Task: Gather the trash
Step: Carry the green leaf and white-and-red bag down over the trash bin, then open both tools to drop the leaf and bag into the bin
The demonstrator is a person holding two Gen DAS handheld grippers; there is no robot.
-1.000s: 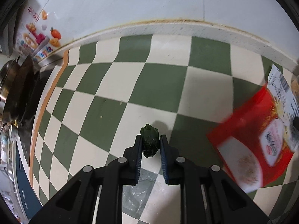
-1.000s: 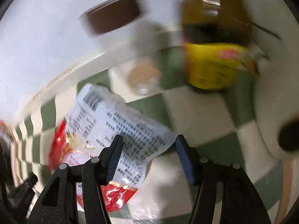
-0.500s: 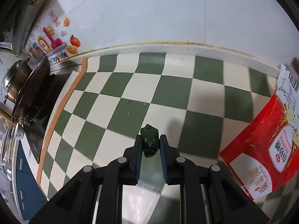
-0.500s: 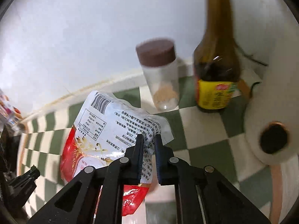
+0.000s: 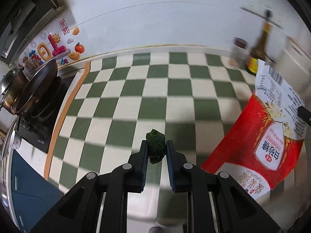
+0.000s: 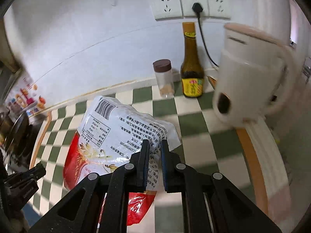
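Green-and-cream checks cover the table (image 5: 136, 89) beneath two hand-held claws, each carrying a piece of trash clear of the surface; the left claw (image 5: 156, 151) is pressed tight on a dark green crumpled wad (image 5: 155, 148), which sits between the tips of its blue-lined fingers (image 5: 144, 155) and pokes out just past them. The right claw (image 6: 155, 153) pinches the white printed edge of a red-and-white food pouch (image 6: 108, 136), its narrow jaws closed onto the film within the last second; the pouch hangs tilted to the left of the claw, barcode end uppermost, and shows in the left wrist view at the right edge (image 5: 272, 136). Against the white wall behind stand a clear jar with a brown lid (image 6: 163, 77) and, just beside it, a brown sauce bottle with a yellow label (image 6: 191, 71); a white electric kettle (image 6: 248, 73) stands near them at the right, blurred, below a row of wall sockets (image 6: 191, 4) with one black plug in. At the far left of the table a black hob (image 5: 44, 104) carries a dark pan (image 5: 37, 83) tilted against a steel pot (image 5: 8, 83); colourful stickers (image 5: 52, 50) decorate the wall above.
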